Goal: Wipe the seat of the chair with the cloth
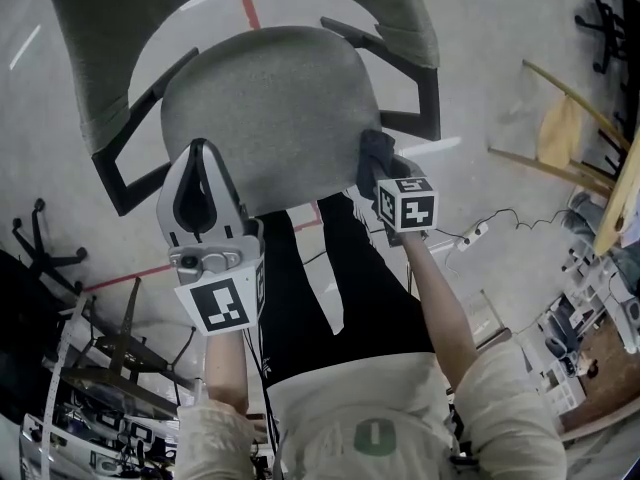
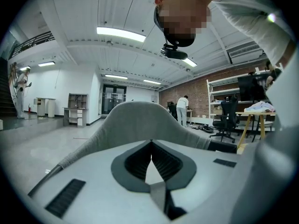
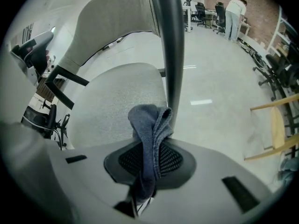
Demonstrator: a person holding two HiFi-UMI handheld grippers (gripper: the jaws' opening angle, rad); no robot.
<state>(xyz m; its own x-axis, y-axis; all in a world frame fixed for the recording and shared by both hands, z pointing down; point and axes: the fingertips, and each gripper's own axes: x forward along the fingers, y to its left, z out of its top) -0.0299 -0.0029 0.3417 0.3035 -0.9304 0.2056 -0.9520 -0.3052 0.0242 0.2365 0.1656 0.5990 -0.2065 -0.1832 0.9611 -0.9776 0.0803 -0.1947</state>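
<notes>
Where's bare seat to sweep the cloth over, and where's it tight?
The seat is bare from the backrest to its front edge, between left armrest and right armrest. Tight at the front corners: left tongs hover at the left one; right tongs, shut on the cloth, sit beside the right armrest.

Open workshop-office hall; concrete floor [image 1: 480, 28]; brick wall [image 2: 187, 90]; metal shelving [image 2: 224, 85]; swivel chairs [image 2: 229, 118].
</notes>
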